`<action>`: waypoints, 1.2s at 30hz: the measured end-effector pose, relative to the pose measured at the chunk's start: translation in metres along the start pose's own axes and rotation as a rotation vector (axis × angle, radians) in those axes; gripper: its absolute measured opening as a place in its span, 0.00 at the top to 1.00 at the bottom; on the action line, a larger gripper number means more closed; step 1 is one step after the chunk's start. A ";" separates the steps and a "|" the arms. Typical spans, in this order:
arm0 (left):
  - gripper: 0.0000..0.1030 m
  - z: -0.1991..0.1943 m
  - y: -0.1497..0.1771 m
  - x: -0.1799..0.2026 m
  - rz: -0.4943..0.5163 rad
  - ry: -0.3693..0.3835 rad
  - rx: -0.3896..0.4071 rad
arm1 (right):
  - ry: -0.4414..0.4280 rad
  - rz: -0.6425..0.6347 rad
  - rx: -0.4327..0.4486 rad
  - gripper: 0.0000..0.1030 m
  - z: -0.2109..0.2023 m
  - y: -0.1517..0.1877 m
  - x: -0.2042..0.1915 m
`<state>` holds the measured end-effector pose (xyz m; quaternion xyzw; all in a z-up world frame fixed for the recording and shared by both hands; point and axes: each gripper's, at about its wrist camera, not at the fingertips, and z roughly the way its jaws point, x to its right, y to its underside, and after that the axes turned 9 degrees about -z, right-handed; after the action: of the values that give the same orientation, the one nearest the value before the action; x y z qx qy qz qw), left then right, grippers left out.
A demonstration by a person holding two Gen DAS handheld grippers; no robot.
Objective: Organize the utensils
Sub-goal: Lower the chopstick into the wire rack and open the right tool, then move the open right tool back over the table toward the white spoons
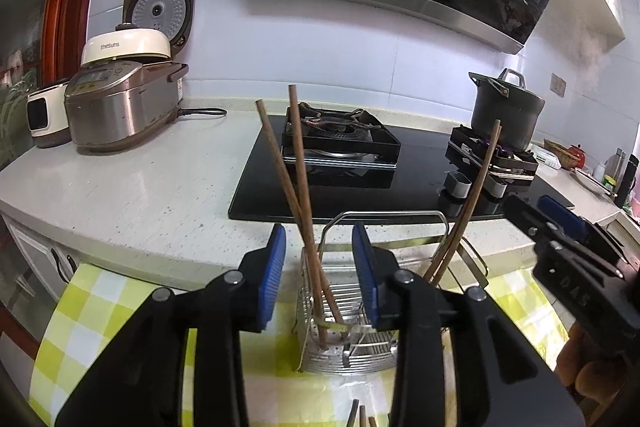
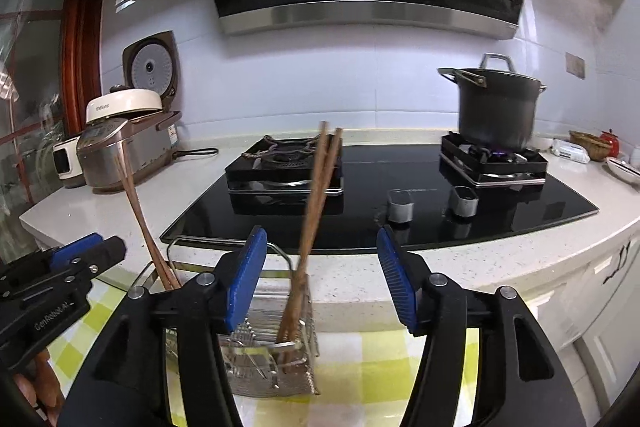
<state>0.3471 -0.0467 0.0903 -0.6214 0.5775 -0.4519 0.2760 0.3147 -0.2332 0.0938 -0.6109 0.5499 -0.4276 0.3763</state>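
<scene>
Both my left gripper (image 1: 319,267) and right gripper (image 2: 322,277) hang wide apart, holding nothing, over the wire rack (image 1: 344,343). I count four chopsticks (image 1: 304,203) standing in the rack, two per side. Behind the rack sit two burners and one steaming pot (image 2: 496,111). Only my left view shows more chopstick tips (image 1: 362,417) on the checked cloth (image 1: 100,311).

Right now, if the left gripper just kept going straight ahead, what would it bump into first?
Probably the chopsticks standing in the wire utensil holder: they rise between the open left gripper fingers. Depth is unclear, so the holder's rim might come first.
</scene>
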 end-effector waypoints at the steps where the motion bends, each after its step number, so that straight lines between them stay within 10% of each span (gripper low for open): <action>1: 0.66 -0.003 0.001 -0.001 -0.001 -0.002 0.001 | 0.006 0.008 -0.002 0.46 -0.003 0.002 0.003; 21: 0.41 -0.083 0.069 -0.032 0.039 -0.055 -0.068 | 0.027 0.067 -0.138 0.36 -0.093 0.098 0.025; 36: 0.42 -0.103 0.149 -0.047 0.035 -0.016 -0.265 | -0.021 0.079 -0.451 0.28 -0.111 0.183 0.004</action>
<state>0.1904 -0.0097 -0.0044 -0.6457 0.6408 -0.3617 0.2040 0.1464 -0.2568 -0.0369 -0.6618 0.6512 -0.2724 0.2525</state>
